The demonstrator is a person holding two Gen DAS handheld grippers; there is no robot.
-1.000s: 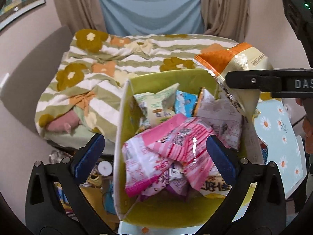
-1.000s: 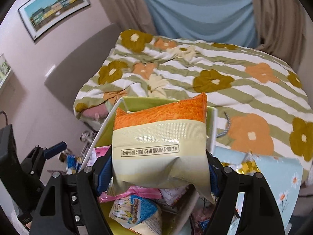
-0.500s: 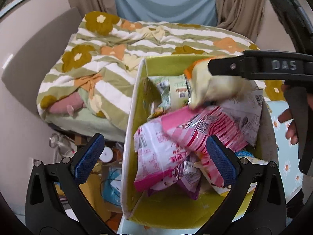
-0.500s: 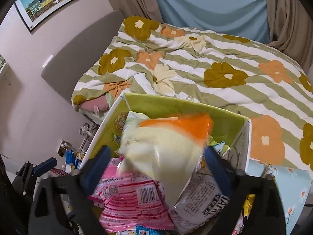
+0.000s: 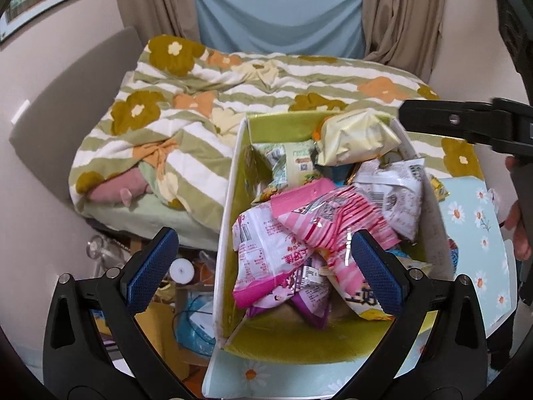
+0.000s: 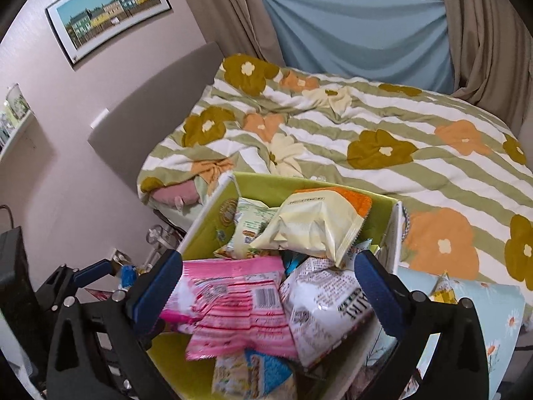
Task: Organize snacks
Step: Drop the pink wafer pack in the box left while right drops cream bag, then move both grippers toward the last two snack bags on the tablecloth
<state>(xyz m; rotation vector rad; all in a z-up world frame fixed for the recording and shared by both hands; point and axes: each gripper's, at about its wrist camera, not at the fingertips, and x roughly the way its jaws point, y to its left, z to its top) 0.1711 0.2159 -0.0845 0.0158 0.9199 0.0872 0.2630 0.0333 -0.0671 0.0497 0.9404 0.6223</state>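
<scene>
The cream-and-orange snack bag [image 6: 313, 230] lies at the far end of the green box [image 6: 266, 183], ahead of the right tool [image 6: 268, 286] and clear of its blue pads, atop the other packets. Nearer, a pink striped packet [image 6: 240, 303] and a white packet [image 6: 329, 306] lie between that tool's wide-spread, empty fingers. The left tool [image 5: 263, 270] hovers over the box's near end, also spread wide and holding nothing, with pink packets [image 5: 299, 233] between its pads. The box stands on a daisy-print desk [image 5: 473, 226] beside the bed [image 6: 366, 126].
</scene>
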